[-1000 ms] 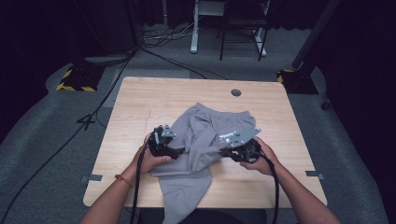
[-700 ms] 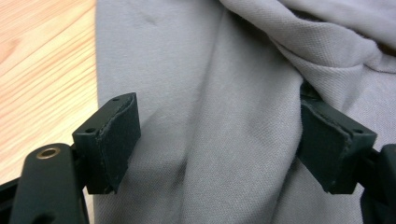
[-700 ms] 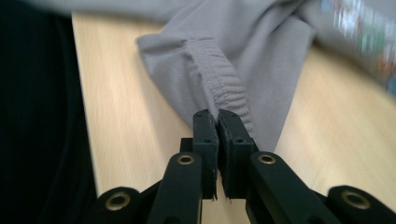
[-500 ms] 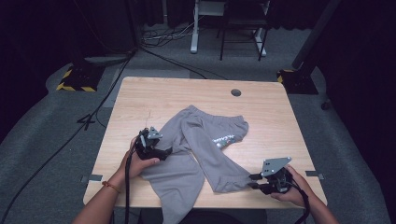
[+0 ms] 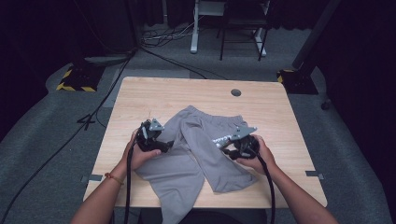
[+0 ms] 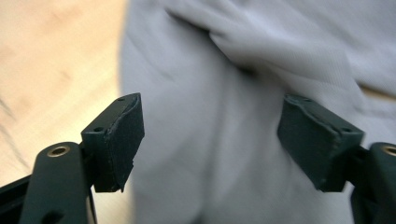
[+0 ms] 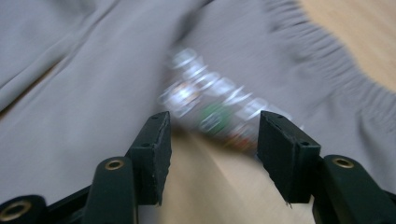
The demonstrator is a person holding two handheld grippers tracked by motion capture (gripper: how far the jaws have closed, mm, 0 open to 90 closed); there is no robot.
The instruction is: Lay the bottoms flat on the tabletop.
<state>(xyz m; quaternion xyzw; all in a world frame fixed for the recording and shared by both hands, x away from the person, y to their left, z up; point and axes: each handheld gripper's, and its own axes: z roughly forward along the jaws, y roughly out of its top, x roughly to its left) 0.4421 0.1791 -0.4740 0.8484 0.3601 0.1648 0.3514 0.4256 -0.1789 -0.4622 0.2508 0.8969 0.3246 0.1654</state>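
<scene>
A pair of grey shorts (image 5: 196, 149) lay spread across the middle of the wooden counter (image 5: 140, 98), one leg trailing off the near edge. The left claw (image 5: 156, 140) stood wide open over the cloth at the shorts' left side, gripping nothing. The right claw (image 5: 233, 144), whose jaws had just been opening, stood apart near the printed logo (image 7: 210, 105) by the waistband (image 7: 336, 60), also holding nothing. To fold well, each claw would probably need to pinch a single clean edge of fabric rather than a bunched layer, then lift both sides evenly. The logo was too blurred to read, and the hanging leg's end was cut off below the frame.
</scene>
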